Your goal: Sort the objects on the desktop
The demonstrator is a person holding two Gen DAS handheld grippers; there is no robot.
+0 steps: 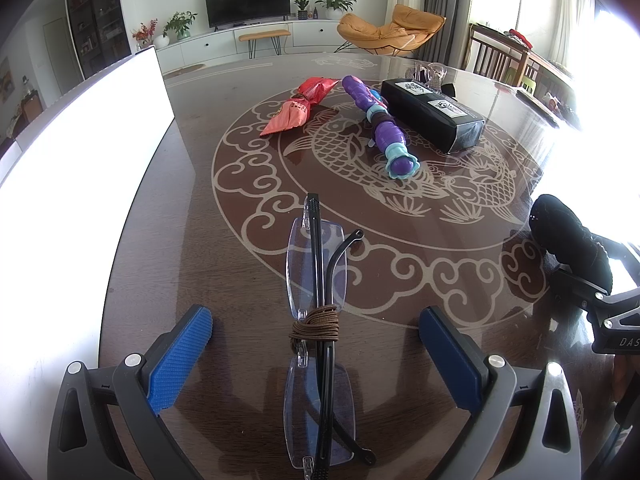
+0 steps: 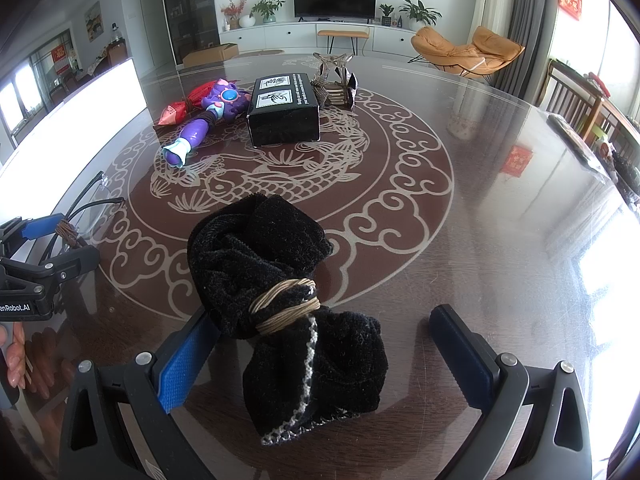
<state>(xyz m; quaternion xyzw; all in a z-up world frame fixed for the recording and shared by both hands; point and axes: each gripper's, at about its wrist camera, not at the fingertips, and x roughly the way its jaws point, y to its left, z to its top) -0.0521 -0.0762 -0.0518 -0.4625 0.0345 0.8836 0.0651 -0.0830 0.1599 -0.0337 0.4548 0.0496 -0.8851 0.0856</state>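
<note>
Folded rimless glasses (image 1: 316,300), bound with brown cord, lie on the dark patterned table (image 1: 420,260) between the spread blue pads of my left gripper (image 1: 316,330), which is open. A black cloth bundle (image 2: 280,280) tied with tan cord lies between the fingers of my right gripper (image 2: 324,338), also open; its left pad (image 2: 184,364) touches the cloth. Farther off lie a red snack packet (image 1: 298,106), a purple toy wand (image 1: 380,124) and a black box (image 1: 432,114). The right view shows the glasses (image 2: 86,208) and left gripper (image 2: 44,240) at the left edge.
A bright white box (image 1: 80,152) stands along the table's left side. Behind the black box (image 2: 284,110) sits a tied shiny bundle (image 2: 334,80). A hand (image 2: 14,354) shows at the left edge. Wooden chairs (image 1: 500,60) stand past the table's right rim.
</note>
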